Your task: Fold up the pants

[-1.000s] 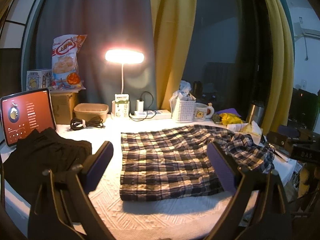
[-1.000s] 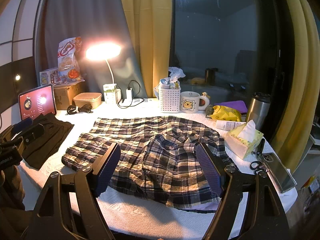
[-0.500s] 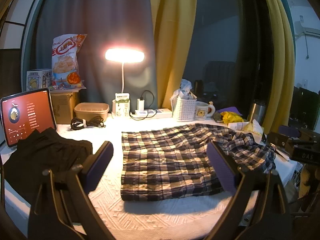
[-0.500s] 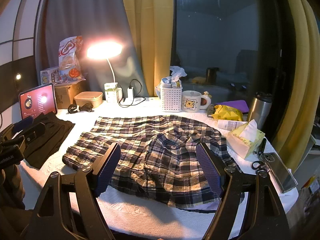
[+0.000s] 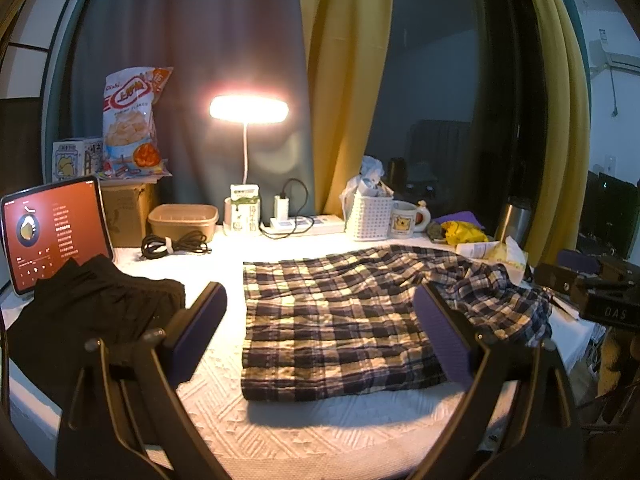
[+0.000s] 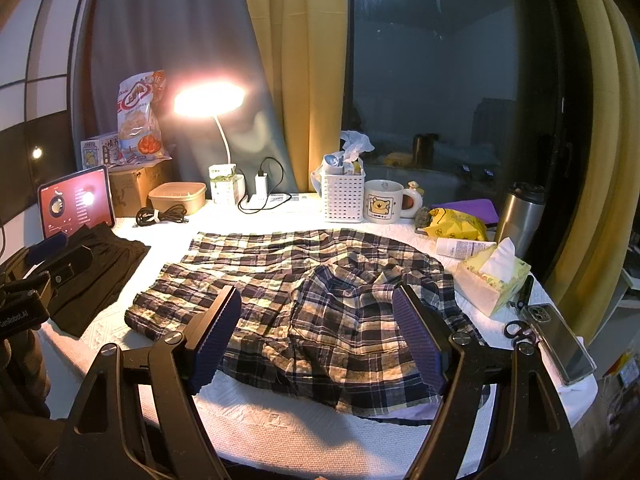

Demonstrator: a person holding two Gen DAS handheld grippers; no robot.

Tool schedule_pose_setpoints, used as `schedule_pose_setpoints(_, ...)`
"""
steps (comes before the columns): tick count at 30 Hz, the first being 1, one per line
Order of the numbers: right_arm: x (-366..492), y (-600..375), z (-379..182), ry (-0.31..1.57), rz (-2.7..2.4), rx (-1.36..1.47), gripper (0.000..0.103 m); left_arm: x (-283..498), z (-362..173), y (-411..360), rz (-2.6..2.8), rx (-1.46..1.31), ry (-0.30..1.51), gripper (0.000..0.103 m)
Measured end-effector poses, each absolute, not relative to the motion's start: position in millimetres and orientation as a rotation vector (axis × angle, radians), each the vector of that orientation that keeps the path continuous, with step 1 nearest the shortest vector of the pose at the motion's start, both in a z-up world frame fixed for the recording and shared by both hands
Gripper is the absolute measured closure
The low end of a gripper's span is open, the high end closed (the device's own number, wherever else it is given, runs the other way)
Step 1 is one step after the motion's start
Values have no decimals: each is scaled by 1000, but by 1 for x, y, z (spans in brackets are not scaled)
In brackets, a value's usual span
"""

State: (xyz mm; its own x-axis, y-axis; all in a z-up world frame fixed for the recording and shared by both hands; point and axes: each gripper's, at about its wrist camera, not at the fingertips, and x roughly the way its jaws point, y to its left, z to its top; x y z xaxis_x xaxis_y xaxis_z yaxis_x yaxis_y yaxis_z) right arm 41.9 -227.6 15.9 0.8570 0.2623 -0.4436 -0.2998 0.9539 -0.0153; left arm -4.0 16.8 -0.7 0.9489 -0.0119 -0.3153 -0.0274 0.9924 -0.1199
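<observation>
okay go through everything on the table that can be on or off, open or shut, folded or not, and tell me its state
plaid pants: spread on the table, rumpled at the waist end, partly folded
black garment: folded, lying by the tablet
desk lamp: on
tablet: screen lit, propped up
steel tumbler: lid on, upright
phone: screen dark, lying flat
left tool: open, holding nothing
right tool: open, holding nothing

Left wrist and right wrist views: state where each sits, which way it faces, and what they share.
Left wrist: sits low at the table's left front, facing the leg end of the plaid pants; its own left tool shows open, the right tool at its right edge.
Right wrist: sits at the right front, facing the rumpled waist; the right tool shows open.
Shared: pants, lamp, mug, black garment.
</observation>
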Motion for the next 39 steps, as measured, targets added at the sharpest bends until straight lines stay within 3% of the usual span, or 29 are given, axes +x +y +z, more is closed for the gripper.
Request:
schedule_pose_setpoints(26,53,-221,3,476,309,-112,22,3,-2,16,-6,-79,328,8)
schedule_pose_setpoints(39,160,-270,-12,582,229,-95,22,141,-24,61,9,-72,551,8)
